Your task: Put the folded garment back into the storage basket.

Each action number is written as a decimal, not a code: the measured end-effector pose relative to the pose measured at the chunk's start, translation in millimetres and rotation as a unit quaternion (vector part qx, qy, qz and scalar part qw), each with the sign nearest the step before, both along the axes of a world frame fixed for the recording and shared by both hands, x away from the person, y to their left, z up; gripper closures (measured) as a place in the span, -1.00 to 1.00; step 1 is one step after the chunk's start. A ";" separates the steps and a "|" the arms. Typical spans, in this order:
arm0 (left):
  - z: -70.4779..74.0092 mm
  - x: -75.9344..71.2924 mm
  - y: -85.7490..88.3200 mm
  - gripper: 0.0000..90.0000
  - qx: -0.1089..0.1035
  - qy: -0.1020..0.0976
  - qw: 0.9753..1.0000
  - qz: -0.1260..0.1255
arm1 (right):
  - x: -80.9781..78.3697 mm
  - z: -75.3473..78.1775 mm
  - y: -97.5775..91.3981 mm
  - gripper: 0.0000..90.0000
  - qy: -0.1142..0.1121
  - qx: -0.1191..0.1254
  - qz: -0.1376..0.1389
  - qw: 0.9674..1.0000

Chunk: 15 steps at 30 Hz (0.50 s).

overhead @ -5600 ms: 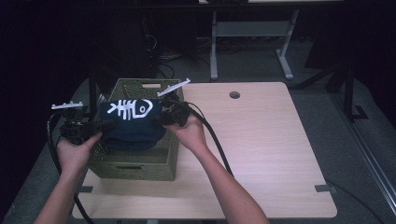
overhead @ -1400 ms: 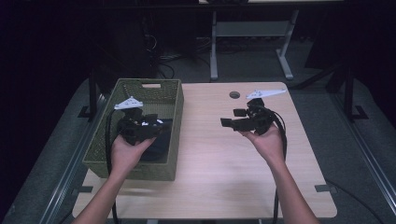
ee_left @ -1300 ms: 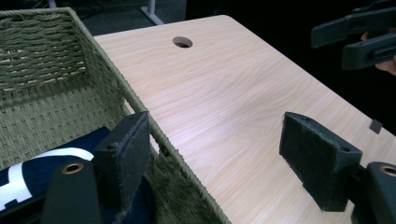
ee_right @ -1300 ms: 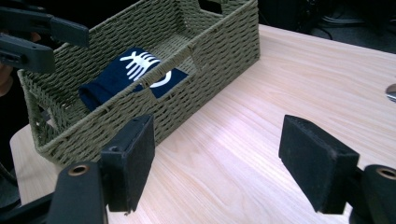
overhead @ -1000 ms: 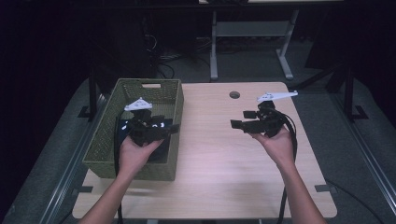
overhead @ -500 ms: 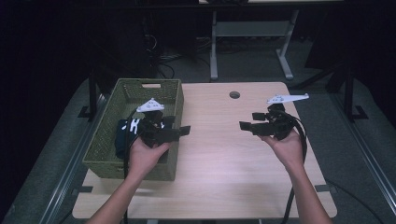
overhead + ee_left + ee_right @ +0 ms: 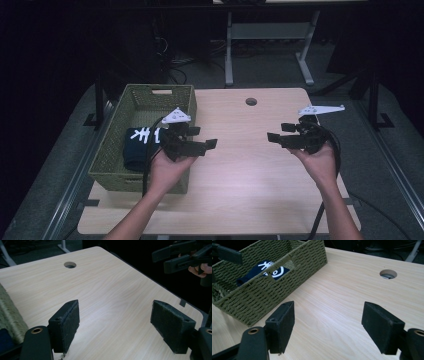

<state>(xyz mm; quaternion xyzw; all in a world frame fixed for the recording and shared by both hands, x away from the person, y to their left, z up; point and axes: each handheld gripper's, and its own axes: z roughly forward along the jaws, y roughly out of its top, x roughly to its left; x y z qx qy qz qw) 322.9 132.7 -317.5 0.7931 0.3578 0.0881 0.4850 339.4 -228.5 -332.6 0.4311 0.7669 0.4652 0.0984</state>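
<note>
Cloth [image 7: 141, 146] lies folded in the basket [image 7: 131, 102] at the counter's left. We hold the left gripper [image 7: 209, 145] and right gripper [image 7: 272, 137] wide open, empty, above bare counter [image 7: 250, 170]. Stowing looks done; next we likely rest both.

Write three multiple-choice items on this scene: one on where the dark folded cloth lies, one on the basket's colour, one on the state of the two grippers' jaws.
1. Where does the dark folded cloth lie?
A. on the bare table
B. inside the basket
C. between the left gripper's jaws

2. What colour is the woven basket?
A. olive green
B. red
C. white

3. How do the jaws of the left gripper and right gripper stand?
A. both open, holding nothing
B. both shut on the cloth
C. left shut, right open

Key: 1 B, the cloth rests within the basket's walls; 2 A, its weave is green; 3 A, each gripper view shows pads wide apart over bare table.
</note>
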 end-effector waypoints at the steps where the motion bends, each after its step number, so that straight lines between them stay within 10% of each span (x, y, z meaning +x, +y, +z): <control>1: -0.6 -0.7 -2.2 -0.49 0.000 -0.001 1.000 -0.004 | -0.9 -1.3 -2.3 -0.42 0.000 0.000 -0.002 1.000; 15: -5.2 -15.8 -36.4 -0.52 -0.004 -0.002 0.999 -0.034 | -14.9 -9.9 -31.0 -0.42 0.005 -0.006 -0.028 1.000</control>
